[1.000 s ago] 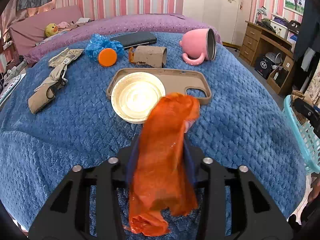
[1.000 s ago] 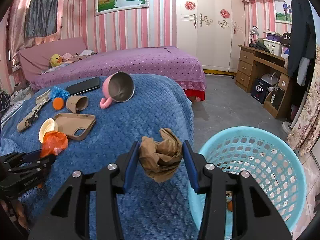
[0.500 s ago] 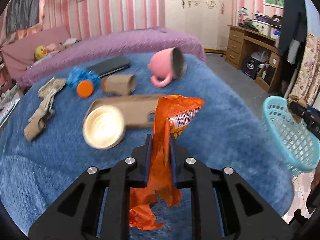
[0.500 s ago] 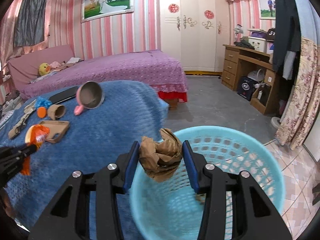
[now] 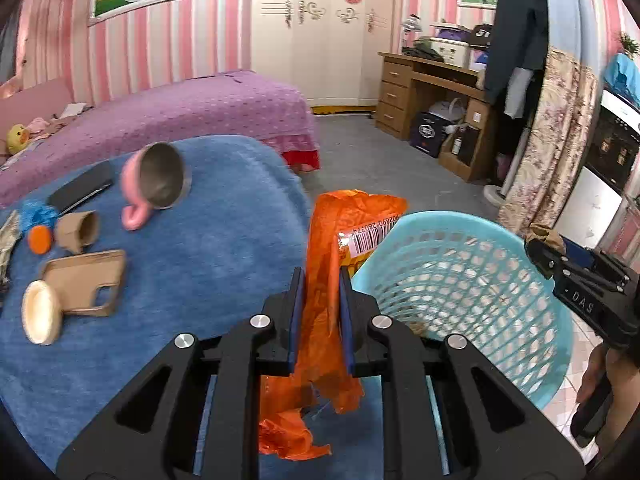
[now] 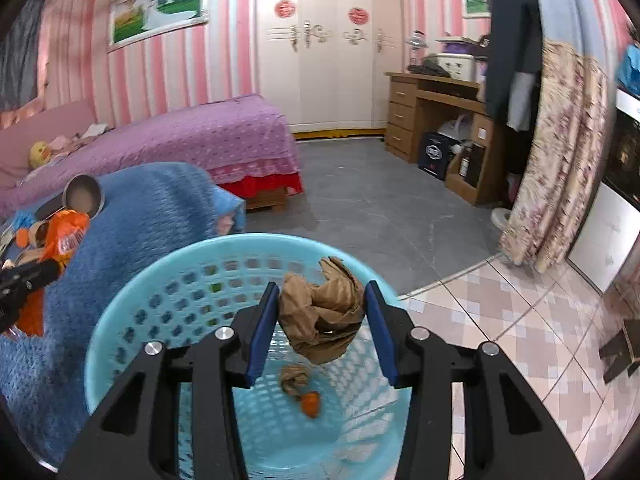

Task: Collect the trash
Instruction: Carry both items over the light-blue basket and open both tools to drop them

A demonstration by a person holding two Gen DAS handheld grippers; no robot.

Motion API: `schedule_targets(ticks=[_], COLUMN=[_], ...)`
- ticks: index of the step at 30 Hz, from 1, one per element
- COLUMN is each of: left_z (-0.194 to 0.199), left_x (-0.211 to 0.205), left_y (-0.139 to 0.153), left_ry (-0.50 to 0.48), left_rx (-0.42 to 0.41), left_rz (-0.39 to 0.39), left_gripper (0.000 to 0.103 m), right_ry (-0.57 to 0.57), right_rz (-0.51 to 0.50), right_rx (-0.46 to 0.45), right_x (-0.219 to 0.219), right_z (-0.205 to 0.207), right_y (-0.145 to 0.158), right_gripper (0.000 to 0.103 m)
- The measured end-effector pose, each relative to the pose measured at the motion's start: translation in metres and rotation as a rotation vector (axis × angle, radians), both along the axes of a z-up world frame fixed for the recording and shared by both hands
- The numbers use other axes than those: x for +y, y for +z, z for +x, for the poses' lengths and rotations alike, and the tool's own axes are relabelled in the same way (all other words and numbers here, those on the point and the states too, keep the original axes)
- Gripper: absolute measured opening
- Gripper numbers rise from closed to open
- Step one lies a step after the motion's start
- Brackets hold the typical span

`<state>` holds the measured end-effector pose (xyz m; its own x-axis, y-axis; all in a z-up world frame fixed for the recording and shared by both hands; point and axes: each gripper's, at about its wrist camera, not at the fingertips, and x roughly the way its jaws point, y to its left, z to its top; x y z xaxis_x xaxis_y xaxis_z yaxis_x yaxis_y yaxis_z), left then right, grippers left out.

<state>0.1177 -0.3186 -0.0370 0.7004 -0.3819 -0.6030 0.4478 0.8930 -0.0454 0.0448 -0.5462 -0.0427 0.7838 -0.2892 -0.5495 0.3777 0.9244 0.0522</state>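
The left tongs (image 5: 320,312) are clamping an orange wrapper (image 5: 324,280), their blue pads pressing on it from both sides. The wrapper is standing up above the pads, showing a barcode near its top, and its crumpled tail is hanging down below them. It is sitting just beside the near rim of the blue basket (image 5: 472,264), over the edge of the blue blanket (image 5: 200,248).

The right tongs (image 6: 320,320) are gripping a ball of brown paper (image 6: 324,312) between their pads, holding it over the open mouth of the basket. Down at the bottom of the basket a small brown scrap (image 6: 294,378) and a small orange piece (image 6: 310,402) are lying close together.

On the blanket, well apart from the basket, a pink mug (image 5: 154,184) is lying on its side. Near it a cardboard tube (image 5: 78,230), an orange cap (image 5: 40,239), a tan phone case (image 5: 86,280) and a pale round lid (image 5: 40,312) are resting; the lid is touching the case. A dark phone (image 5: 80,190) is lying just behind the mug.
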Motion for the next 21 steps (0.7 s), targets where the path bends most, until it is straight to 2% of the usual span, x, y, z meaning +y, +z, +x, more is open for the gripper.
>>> schedule_targets(ticks=[7,10,11,12,14,16,18,21], left_z=[0.007,0.008,0.007,0.008,0.008,0.007,0.009,0.012], left_x=[-0.050,-0.063,-0.066,-0.068,-0.071,-0.069,-0.063,-0.049], left_y=[-0.010,-0.017,-0.019,-0.020,-0.021,-0.018,-0.014,-0.010], left_ry=[-0.073,-0.093,-0.100,-0.106,-0.105,-0.100,-0.075,-0.047], left_rx=[0.039,0.043,0.043,0.043,0.031,0.006,-0.021,-0.040], left_rz=[-0.019,-0.009,-0.005,0.000,0.014,0.022,0.040,0.034], left_gripper=[0.015,0.019,0.030,0.046,0.064,0.071,0.084,0.091], right_ry=[-0.005,0.006,0.007,0.006,0.002,0.001,0.002,0.005], right_rz=[-0.009,-0.022,-0.021,-0.015,-0.009,-0.005,-0.003,-0.007], right_rx=[0.013,0.026,0.026,0.022,0.016,0.012,0.015,0.020], right_x=[-0.012,-0.010,-0.010,-0.011,-0.011,-0.012,-0.011,-0.009], right_z=[0.000,0.001,0.001,0.001,-0.001,-0.001,-0.001,0.001], right_y=[-0.005,-0.007,-0.007,-0.006,-0.006,-0.006,-0.006,-0.007], right_gripper=[0.044,0.044,0.044,0.044,0.044,0.044,0.044,0.044])
